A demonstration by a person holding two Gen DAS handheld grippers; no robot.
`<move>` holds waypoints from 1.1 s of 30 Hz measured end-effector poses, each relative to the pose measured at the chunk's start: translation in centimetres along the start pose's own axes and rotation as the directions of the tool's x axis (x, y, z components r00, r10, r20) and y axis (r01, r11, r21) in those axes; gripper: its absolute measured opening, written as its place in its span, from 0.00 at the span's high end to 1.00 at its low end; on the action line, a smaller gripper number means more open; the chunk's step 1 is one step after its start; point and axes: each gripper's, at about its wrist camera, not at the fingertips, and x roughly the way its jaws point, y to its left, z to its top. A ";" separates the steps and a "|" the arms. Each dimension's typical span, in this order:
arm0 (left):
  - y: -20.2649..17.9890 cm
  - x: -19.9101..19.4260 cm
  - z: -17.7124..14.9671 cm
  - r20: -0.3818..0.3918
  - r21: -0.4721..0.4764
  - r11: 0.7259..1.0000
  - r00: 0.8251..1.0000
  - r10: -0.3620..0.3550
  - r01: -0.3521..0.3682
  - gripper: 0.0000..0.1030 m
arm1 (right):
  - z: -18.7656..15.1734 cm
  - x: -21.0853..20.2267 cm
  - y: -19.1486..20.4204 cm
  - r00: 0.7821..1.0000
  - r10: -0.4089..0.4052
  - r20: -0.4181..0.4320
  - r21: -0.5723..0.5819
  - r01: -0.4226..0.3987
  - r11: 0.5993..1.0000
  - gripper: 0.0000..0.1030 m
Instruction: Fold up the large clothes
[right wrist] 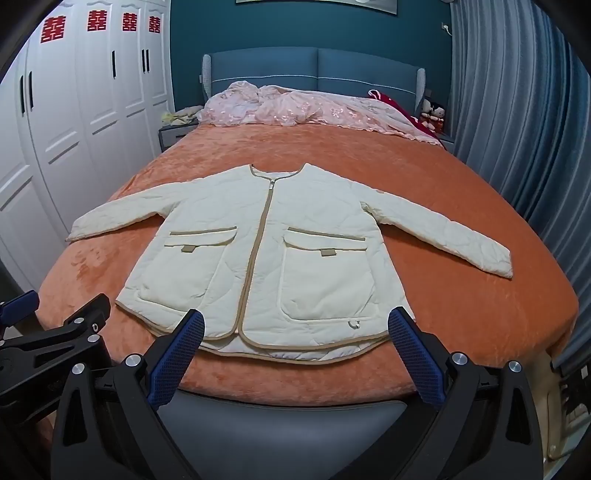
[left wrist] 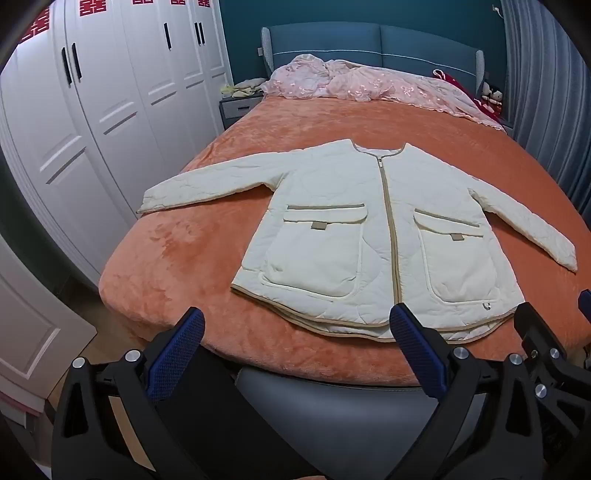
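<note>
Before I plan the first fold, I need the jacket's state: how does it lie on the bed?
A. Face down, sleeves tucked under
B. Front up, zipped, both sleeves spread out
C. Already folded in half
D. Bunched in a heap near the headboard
B: the cream jacket lies flat on the orange bed cover with its zipper closed, pockets up and both sleeves spread out to the sides.

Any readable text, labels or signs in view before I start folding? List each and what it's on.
"囍" in red, four of them, one atop each wardrobe door.
Small dark emblem on the jacket pocket: too small to read.
Tan pocket tabs: no text visible.
</note>
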 end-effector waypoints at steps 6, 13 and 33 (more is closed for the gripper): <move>-0.3 0.4 -0.1 -0.006 0.009 1.000 1.000 -0.008 0.008 0.05 | 0.0 0.2 -0.1 1.000 -0.002 0.002 -0.002 0.002 1.000 0.05; -0.2 -0.1 0.0 -0.009 0.013 1.000 1.000 -0.008 0.009 0.05 | 0.0 0.2 0.1 1.000 -0.003 -0.003 -0.005 0.003 1.000 0.05; -0.5 0.4 -0.4 -0.012 0.018 1.000 1.000 -0.012 0.013 0.05 | -0.4 0.6 -0.3 1.000 -0.001 -0.005 -0.008 0.001 1.000 0.05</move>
